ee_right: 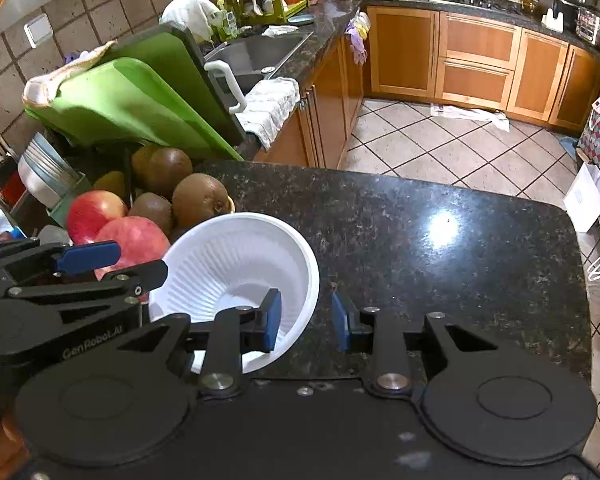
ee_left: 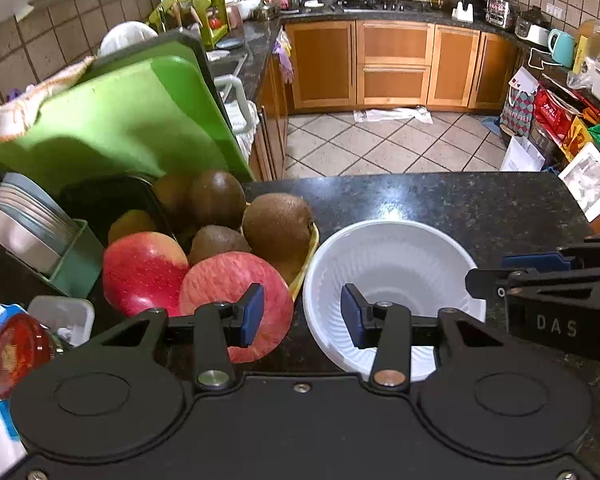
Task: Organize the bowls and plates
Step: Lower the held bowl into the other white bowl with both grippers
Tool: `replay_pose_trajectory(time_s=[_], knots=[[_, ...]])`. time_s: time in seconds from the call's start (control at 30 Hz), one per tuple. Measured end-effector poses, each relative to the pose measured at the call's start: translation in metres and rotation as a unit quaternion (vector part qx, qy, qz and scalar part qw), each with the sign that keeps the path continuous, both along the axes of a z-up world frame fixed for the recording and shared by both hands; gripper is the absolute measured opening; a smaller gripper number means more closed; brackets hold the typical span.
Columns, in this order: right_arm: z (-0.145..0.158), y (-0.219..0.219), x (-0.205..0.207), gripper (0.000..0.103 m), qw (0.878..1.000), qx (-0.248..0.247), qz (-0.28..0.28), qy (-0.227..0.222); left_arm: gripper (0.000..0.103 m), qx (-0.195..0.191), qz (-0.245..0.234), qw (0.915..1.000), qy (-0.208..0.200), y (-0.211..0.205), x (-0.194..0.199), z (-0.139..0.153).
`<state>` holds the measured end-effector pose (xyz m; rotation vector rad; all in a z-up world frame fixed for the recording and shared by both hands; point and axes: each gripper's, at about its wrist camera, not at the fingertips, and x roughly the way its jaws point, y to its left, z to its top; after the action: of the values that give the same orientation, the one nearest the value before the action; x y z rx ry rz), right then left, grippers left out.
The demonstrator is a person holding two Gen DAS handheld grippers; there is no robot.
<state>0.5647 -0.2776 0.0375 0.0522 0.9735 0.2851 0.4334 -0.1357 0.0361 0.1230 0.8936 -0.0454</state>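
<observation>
White and ribbed, the disposable bowl (ee_right: 236,280) sits upright on the dark granite worktop (ee_right: 440,248), touching the fruit basket (ee_left: 306,260) of apples and kiwis. Both tools straddle its rim from opposite sides, probably to lift it evenly. The left tool (ee_left: 302,314) stands partly open over the near-left rim; the right tool (ee_right: 306,320) is narrower, one pad inside the bowl, one outside, neither pressing yet.

The bowl (ee_left: 392,280) is set on the worktop (ee_left: 480,208), its rims straddled by both jaws; the fruit basket (ee_left: 306,264) is placed left of it.
</observation>
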Motion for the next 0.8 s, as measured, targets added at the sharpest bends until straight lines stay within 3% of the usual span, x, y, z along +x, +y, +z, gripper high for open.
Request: replay_pose_trajectory(time_s=[0.4,0.5,0.63,0.8], knots=[[-0.018,0.006,0.001,0.026,1.000,-0.005,0.012,0.005,0.049,0.002,-0.022,0.9997,0.008,-0.008,0.000,-0.009],[-0.021,0.006,0.001,0.019,1.000,-0.005,0.012,0.005,0.040,0.003,-0.025,0.9995,0.017,-0.012,0.003,-0.011],[-0.020,0.005,-0.003,0.019,1.000,-0.017,0.014,-0.008,0.032,0.007,-0.023,0.9995,0.021,-0.014,0.005,-0.013],[-0.015,-0.001,-0.013,0.019,1.000,-0.020,0.017,-0.008,0.031,-0.002,-0.028,0.9993,0.026,-0.013,-0.002,-0.008]])
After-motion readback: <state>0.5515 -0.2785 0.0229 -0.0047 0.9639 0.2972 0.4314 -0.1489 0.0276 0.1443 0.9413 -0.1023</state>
